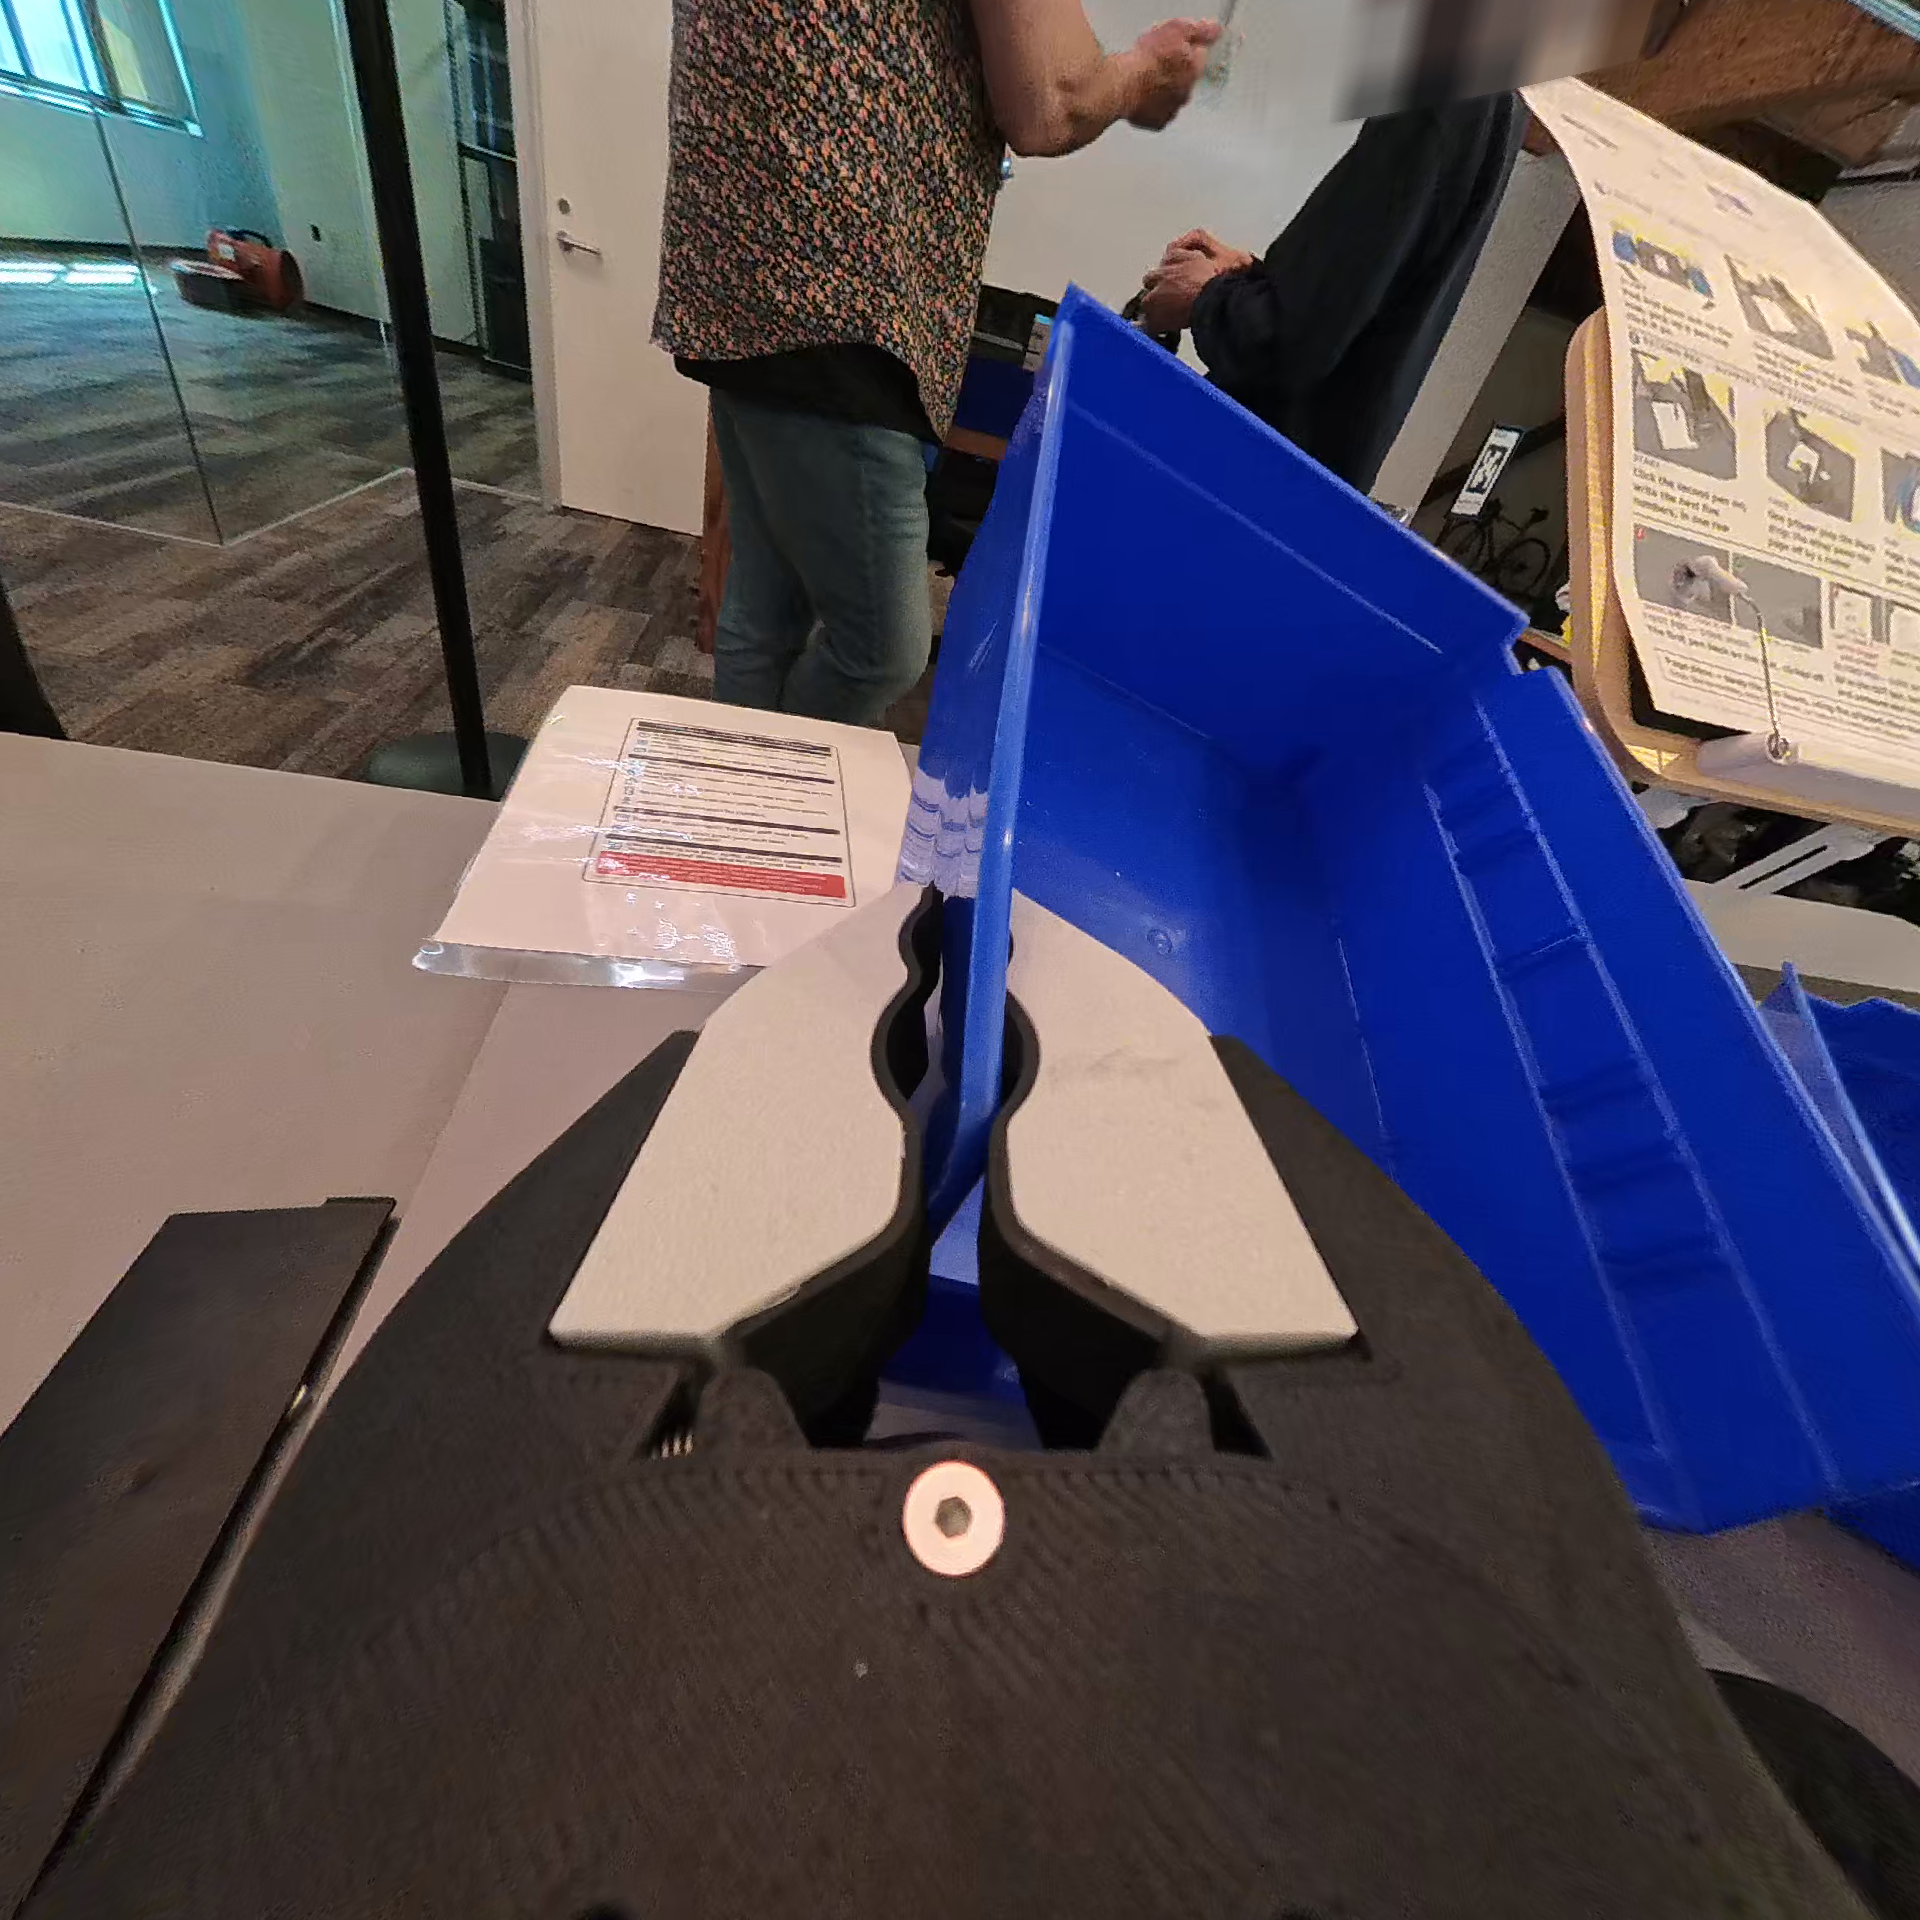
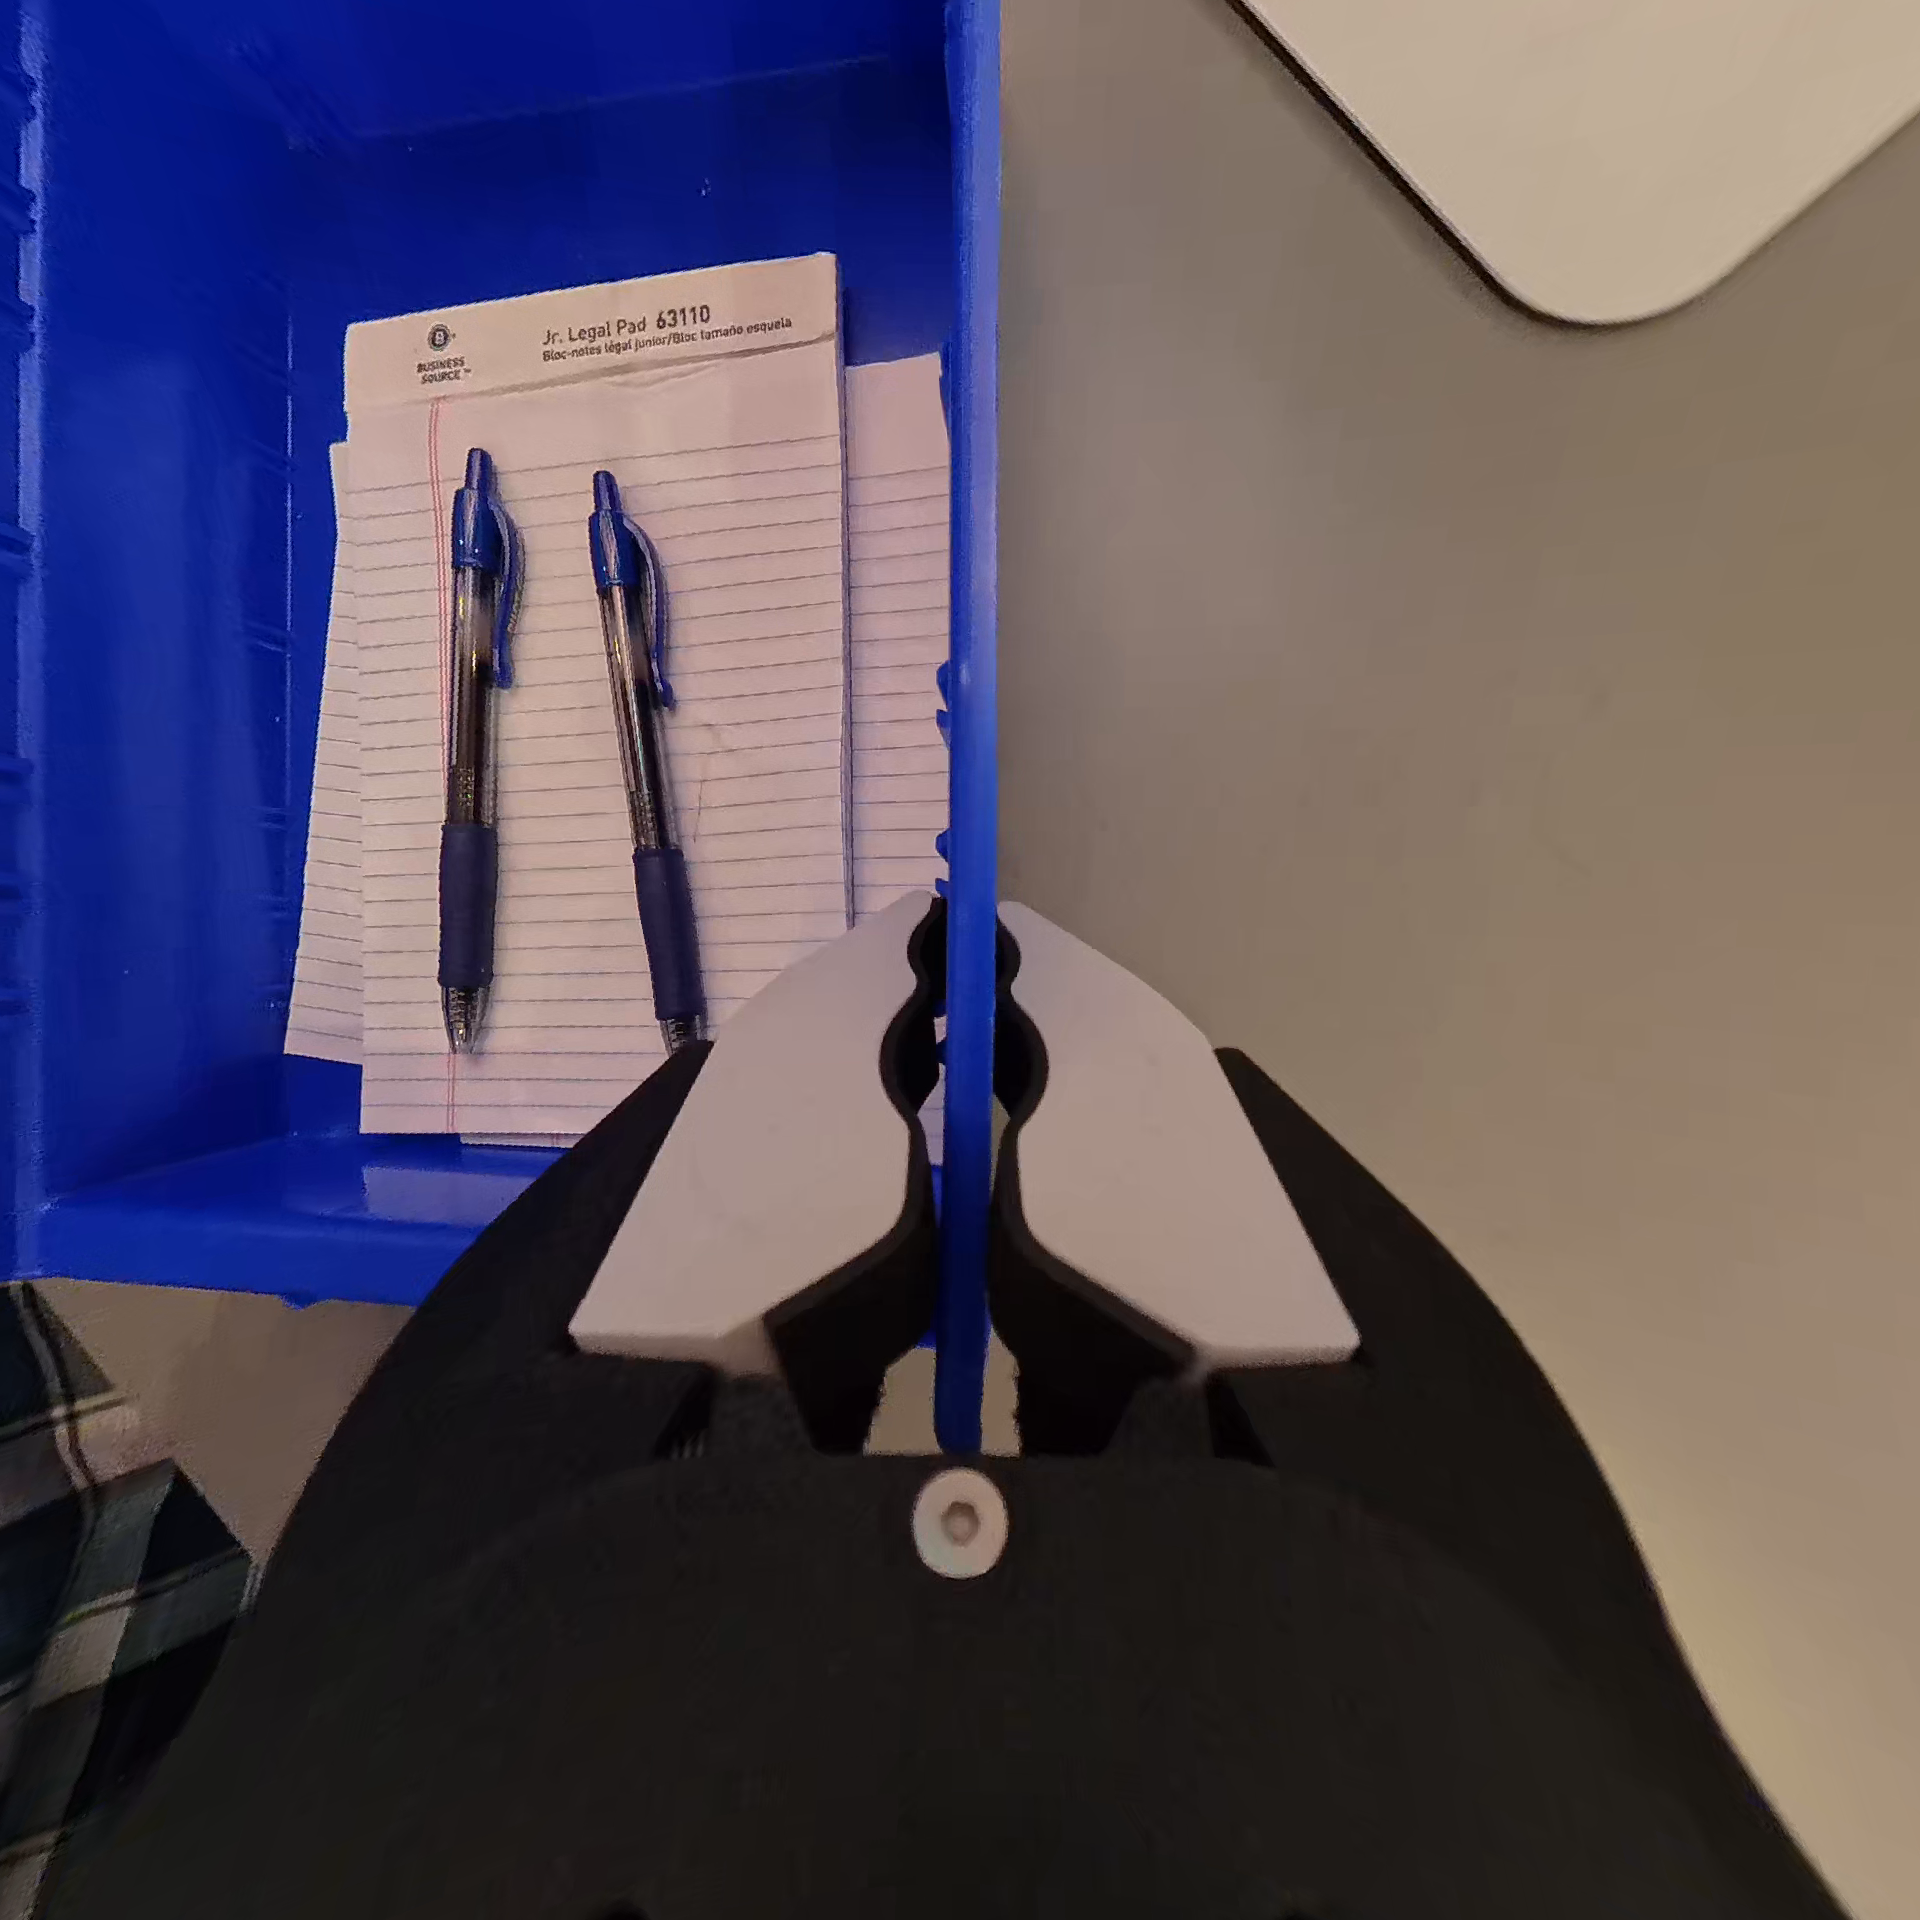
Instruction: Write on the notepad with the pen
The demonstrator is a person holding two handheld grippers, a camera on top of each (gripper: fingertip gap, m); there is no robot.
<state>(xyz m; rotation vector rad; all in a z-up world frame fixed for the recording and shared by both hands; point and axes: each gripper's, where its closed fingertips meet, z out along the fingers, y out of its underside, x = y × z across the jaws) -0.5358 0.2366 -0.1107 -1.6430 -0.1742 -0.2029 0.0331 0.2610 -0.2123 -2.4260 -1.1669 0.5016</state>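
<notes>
- The left gripper is pinching one side wall of a blue bin, its two fingers nearly closed with only the thin plastic edge between them.
- To the left of the left gripper, a dark board is lying on the pale table.
- Ahead and slightly left of its fingertips, a printed sheet in a clear sleeve is resting flat on the table.
- To its right, the bin's interior is opening out, tilted in this view.
- Beyond the table, two people are standing, one in a patterned top and one in dark clothing.
- The right gripper is clamping the bin's opposite wall the same way, fingers drawn close against the blue edge.
- Ahead and left of the right gripper, inside the bin, a lined notepad is lying flat over loose lined sheets.
- Two blue pens are lying side by side on the notepad: the left pen and the right pen, the latter's tip hiding behind the gripper's left finger.
- To the right of the right gripper, bare grey tabletop is showing.
</notes>
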